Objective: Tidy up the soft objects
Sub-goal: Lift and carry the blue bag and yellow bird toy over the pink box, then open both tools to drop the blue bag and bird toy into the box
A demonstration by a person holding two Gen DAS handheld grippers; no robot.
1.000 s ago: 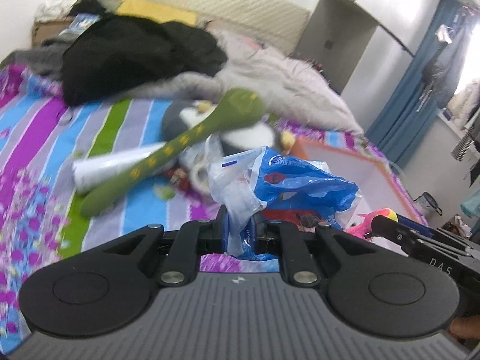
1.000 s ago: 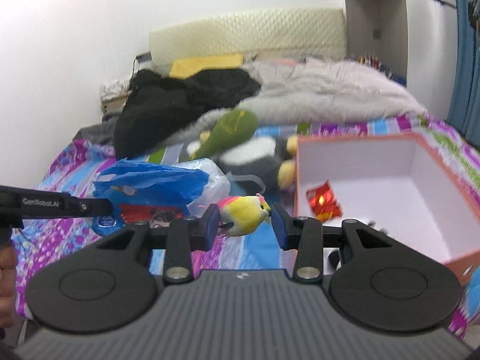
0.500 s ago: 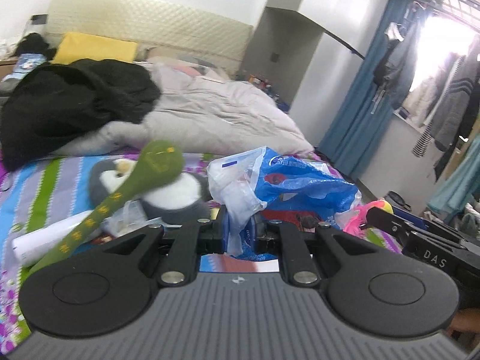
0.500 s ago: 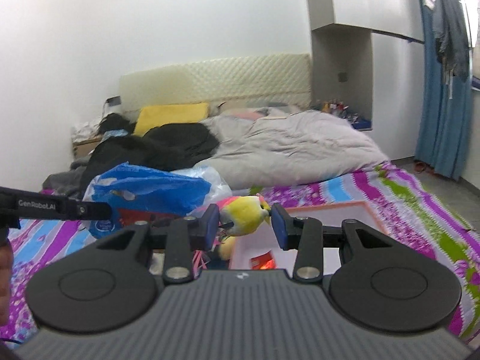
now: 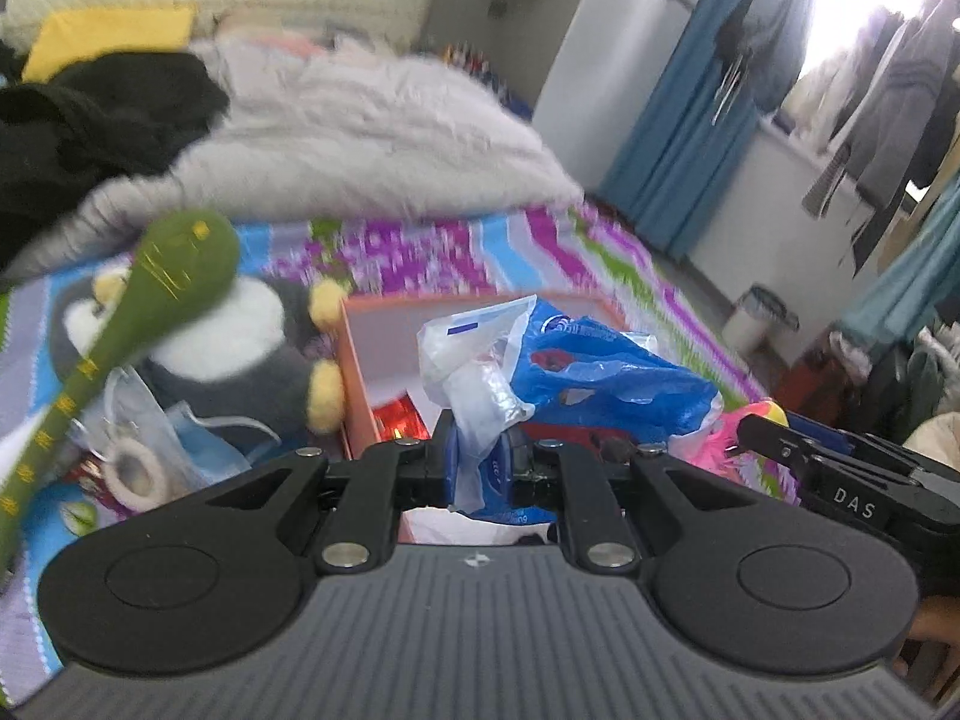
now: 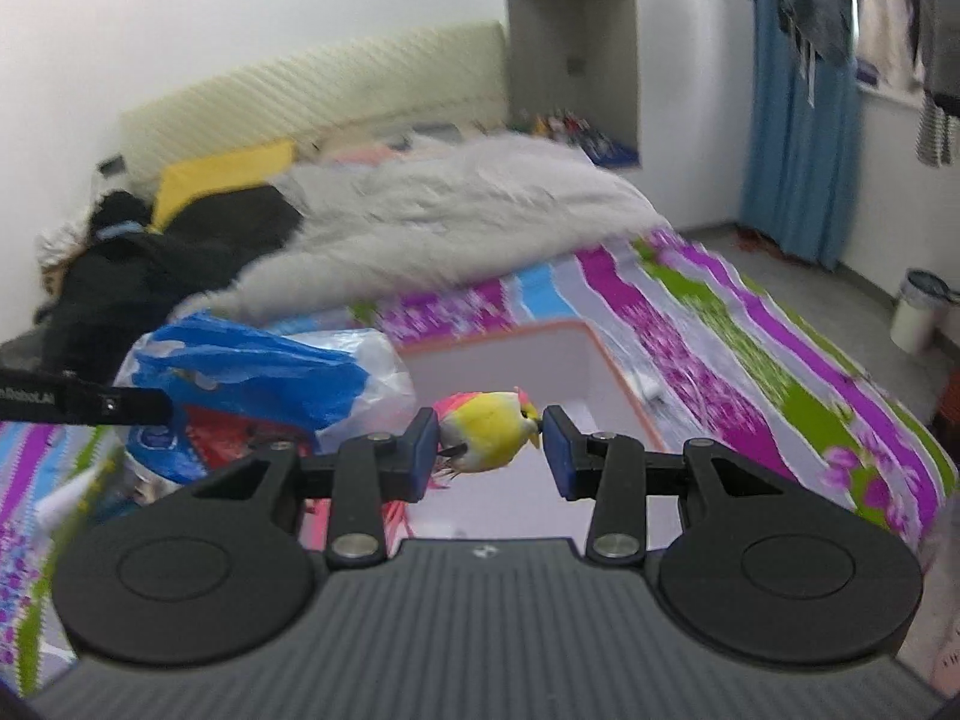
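My left gripper (image 5: 479,468) is shut on a blue and white plastic bag (image 5: 576,366) and holds it above the orange box (image 5: 351,354). The bag also shows in the right wrist view (image 6: 258,378). My right gripper (image 6: 487,450) is shut on a small yellow and pink toy bird (image 6: 489,435) above the box's white inside (image 6: 510,372). A red packet (image 5: 401,417) lies in the box. A grey and white plush penguin (image 5: 240,348) and a long green plush (image 5: 150,300) lie left of the box.
A grey duvet (image 5: 372,138) and black clothes (image 5: 90,120) are heaped at the head of the striped bed (image 6: 750,348). Small fluffy items (image 5: 129,468) lie at the front left. A white bin (image 6: 915,312) stands on the floor by blue curtains (image 6: 798,120).
Both grippers have tilted down and moved over the orange box, each keeping its load. The box's inside is back in view in both cameras.
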